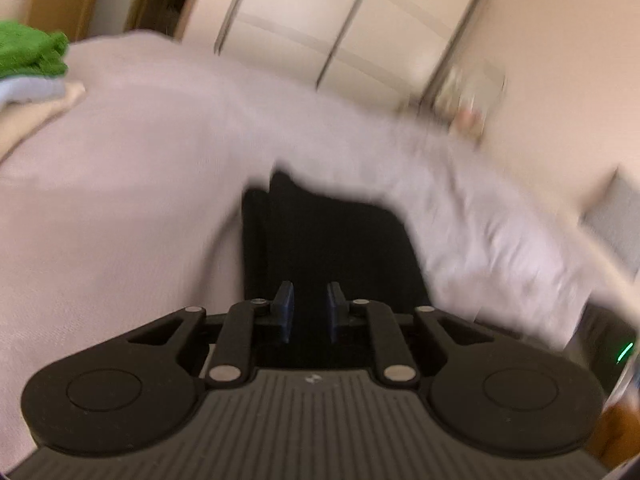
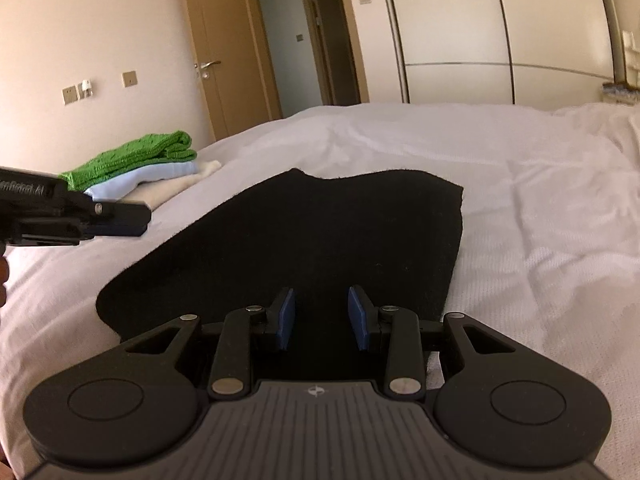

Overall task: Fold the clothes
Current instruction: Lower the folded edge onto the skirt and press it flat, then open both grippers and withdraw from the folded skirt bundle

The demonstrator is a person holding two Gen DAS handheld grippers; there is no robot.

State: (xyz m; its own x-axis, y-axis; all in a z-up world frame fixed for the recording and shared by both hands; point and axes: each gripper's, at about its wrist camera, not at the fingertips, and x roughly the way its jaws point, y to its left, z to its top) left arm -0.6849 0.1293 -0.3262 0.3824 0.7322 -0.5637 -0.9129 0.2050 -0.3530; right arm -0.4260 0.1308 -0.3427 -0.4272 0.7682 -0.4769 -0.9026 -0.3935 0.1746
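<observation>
Black fabric, a dark garment [image 2: 320,240], lies spread flat on a white bed [image 2: 540,200] in the right wrist view, its far edge dipping in a shallow notch and its near part running under the camera's own gripper. The right gripper [image 2: 322,318] sits low over the near edge of that garment with its blue-padded fingers [image 2: 286,318] standing apart; dark cloth shows in the gap between them, but the pads do not press on it as far as the picture tells.

At the left edge of the same view the left gripper [image 2: 120,218] reaches in level above the bed, just in front of a stack of folded clothes [image 2: 140,164]: green knit on top, pale blue under it, cream at the bottom. That stack rests on the far left part of the bed, well apart from the black garment.

The left wrist view is smeared with blur. Its fingers [image 1: 285,308] are drawn close together with only a narrow gap, and nothing is seen caught between them; the black garment [image 1: 320,240] lies below and ahead of them, partly covered on the right by a rumpled fold of white bedding [image 1: 480,220]. The folded stack [image 1: 32,64] shows at the upper left.

Behind the bed stand a wardrobe [image 2: 500,32] with pale sliding doors and an open wooden door [image 2: 224,52].
</observation>
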